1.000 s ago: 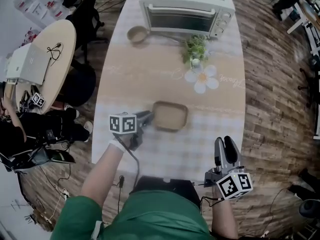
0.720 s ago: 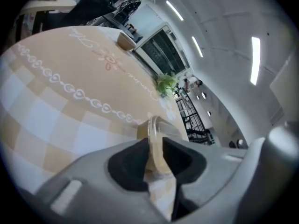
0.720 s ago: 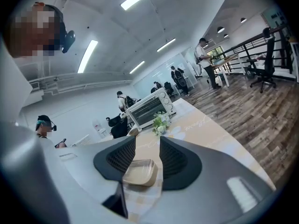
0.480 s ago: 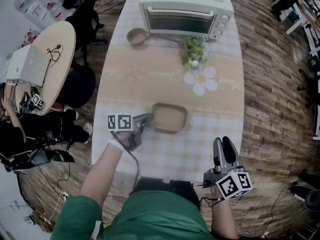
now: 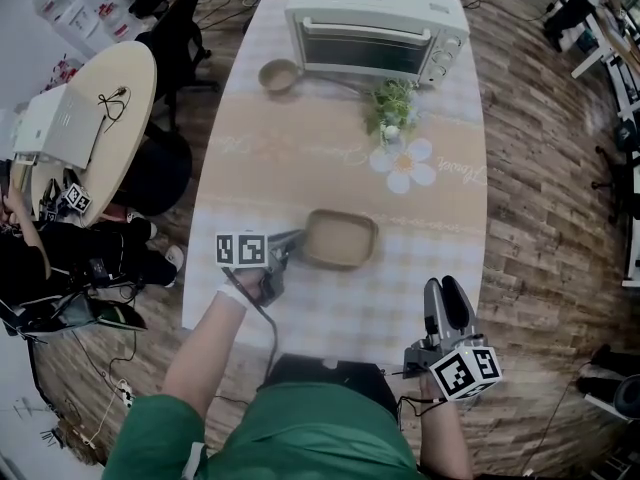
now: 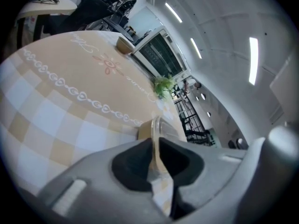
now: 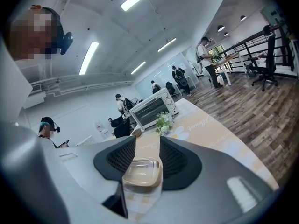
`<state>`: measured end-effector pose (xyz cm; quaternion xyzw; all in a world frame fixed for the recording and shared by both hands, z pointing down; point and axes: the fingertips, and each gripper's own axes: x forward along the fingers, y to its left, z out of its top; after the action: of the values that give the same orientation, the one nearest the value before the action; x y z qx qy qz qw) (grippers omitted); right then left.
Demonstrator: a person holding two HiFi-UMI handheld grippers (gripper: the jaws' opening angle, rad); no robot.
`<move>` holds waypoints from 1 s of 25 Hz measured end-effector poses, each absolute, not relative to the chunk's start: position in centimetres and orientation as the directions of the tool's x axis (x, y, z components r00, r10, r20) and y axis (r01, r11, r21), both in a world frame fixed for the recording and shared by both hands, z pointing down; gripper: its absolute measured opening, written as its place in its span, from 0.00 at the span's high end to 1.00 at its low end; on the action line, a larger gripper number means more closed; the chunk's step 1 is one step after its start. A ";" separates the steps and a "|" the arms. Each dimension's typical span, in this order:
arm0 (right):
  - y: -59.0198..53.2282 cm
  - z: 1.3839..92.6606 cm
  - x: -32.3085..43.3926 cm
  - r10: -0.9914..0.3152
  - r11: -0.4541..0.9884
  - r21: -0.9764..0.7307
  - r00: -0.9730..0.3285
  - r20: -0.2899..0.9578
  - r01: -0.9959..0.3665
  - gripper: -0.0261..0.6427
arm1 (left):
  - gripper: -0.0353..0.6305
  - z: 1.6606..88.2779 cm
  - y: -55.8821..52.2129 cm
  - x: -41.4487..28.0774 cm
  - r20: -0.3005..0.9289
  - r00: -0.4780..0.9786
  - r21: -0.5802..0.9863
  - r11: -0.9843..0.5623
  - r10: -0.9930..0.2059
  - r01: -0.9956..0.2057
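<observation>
A shallow beige tray lies on the checked tablecloth near the table's middle. My left gripper is at the tray's left side, shut on its rim. In the left gripper view the thin rim of the tray runs between the two dark pads, where my left gripper pinches it. My right gripper hangs over the table's near right edge, open and holding nothing. In the right gripper view the tray shows at a distance through the gap of my right gripper.
A white toaster oven stands at the table's far end, with a small brown bowl to its left. A potted plant and a flower-shaped mat sit in front. At left is a round table, with seated people nearby.
The left gripper's pads have drawn closer together on the tray's rim. In the right gripper view the tray looks a little larger. The right gripper has barely moved.
</observation>
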<state>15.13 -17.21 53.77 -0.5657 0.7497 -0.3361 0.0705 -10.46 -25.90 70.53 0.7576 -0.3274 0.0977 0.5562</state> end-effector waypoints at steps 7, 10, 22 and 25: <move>-16.6 53.0 14.9 -0.897 0.148 -0.584 -0.358 0.261 -0.798 0.72 | 0.88 69.4 -25.3 -10.1 0.495 0.775 0.783 -0.186 -0.394 -0.594; -16.3 52.6 15.1 -0.898 0.150 -0.581 -0.357 0.258 -0.800 0.72 | 0.88 69.1 -25.3 -10.3 0.498 0.763 0.778 -0.177 -0.412 -0.603; -15.9 51.5 15.0 -0.901 0.160 -0.580 -0.358 0.246 -0.799 0.72 | 0.88 67.3 -25.2 -10.2 0.463 0.775 0.789 -0.199 -0.431 -0.582; -15.9 50.8 15.1 -0.903 0.171 -0.577 -0.362 0.233 -0.798 0.72 | 0.89 65.9 -25.1 -9.6 0.432 0.789 0.799 -0.221 -0.436 -0.559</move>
<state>15.06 -15.95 50.82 -0.5588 0.7609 -0.3194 0.0816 -9.65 -25.06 65.86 0.7792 -0.3193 0.0575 0.5362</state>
